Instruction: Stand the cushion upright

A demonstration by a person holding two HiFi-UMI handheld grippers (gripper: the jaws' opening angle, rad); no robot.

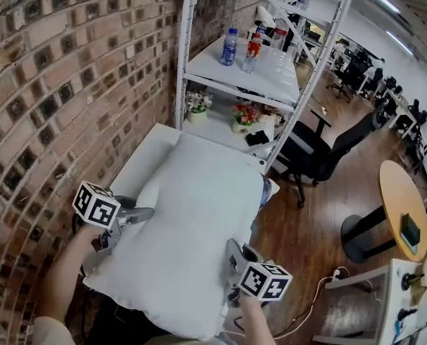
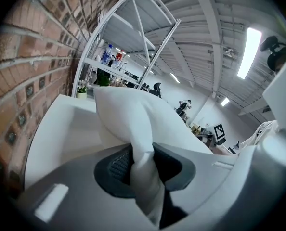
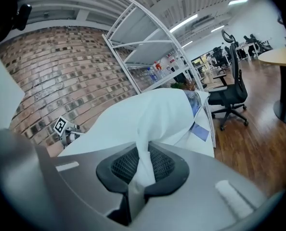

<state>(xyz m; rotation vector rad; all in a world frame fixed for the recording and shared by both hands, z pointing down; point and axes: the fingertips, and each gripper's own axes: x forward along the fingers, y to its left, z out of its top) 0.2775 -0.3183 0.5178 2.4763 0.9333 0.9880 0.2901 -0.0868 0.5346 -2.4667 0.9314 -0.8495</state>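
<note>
A large white cushion (image 1: 192,221) lies along a white table (image 1: 145,153) beside the brick wall, its near end raised a little. My left gripper (image 1: 143,215) is shut on the cushion's left near edge; in the left gripper view a fold of the cushion (image 2: 133,124) is pinched between the dark pads (image 2: 118,165). My right gripper (image 1: 233,259) is shut on the right near edge, and its own view shows the cushion (image 3: 152,114) bunched between the pads (image 3: 126,166).
A brick wall (image 1: 55,85) runs along the left. A white metal shelf rack (image 1: 271,70) with bottles and small flower pots stands beyond the table. A black office chair (image 1: 321,149) and a round yellow table (image 1: 404,207) stand on the wood floor at right.
</note>
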